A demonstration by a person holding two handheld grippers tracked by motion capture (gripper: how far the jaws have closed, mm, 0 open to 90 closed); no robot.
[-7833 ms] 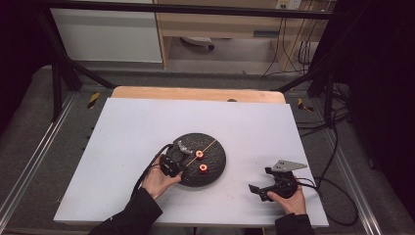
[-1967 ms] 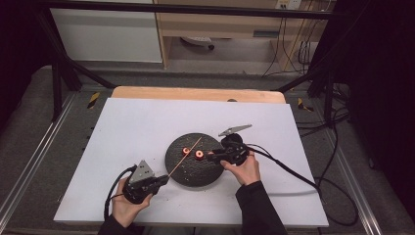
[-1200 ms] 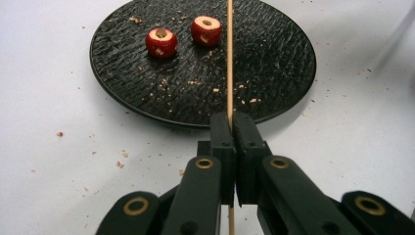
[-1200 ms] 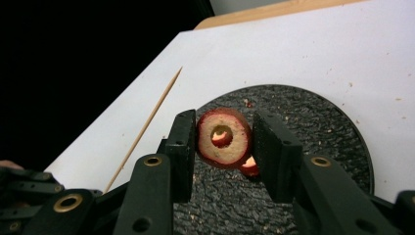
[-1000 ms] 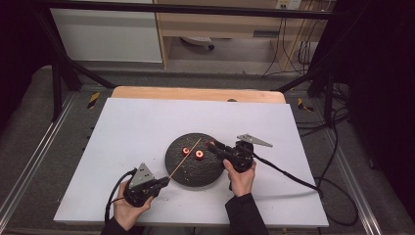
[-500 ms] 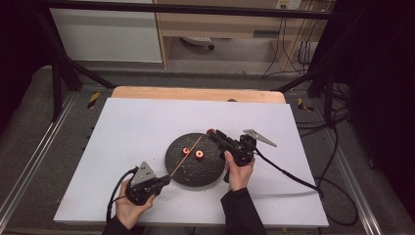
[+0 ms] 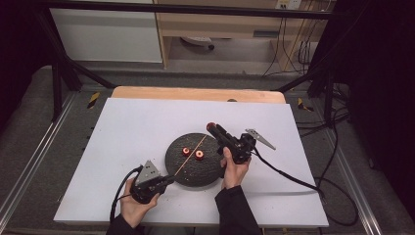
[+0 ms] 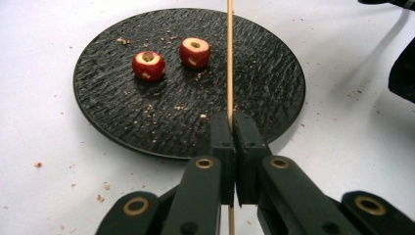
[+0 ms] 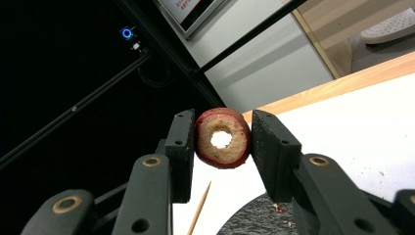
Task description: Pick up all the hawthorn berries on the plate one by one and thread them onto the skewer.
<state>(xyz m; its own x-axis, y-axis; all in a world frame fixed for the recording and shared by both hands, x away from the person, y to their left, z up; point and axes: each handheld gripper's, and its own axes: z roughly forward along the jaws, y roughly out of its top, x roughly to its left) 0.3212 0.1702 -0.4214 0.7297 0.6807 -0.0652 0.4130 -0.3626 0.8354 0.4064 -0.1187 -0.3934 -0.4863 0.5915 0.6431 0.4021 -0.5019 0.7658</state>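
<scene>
Right gripper [image 9: 221,142] jaws clamped on one cored fruit piece [image 9: 222,138] lifted above the plate [image 7: 192,171], left gripper [image 8: 234,127] pinching the skewer [image 8: 229,58], nothing threaded yet, two more pieces [image 8: 148,65] waiting mid-tabletop.

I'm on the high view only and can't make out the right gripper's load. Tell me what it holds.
Observer: The right gripper is shut on a red fruit ring with a hole straight through it.
Operator: Now report the left grip.
Observer: The left gripper is shut on the skewer, which runs out over the plate.
Operator: Check the pieces on the plate.
Observer: The two cored pieces lie hole-up, off the skewer.
</scene>
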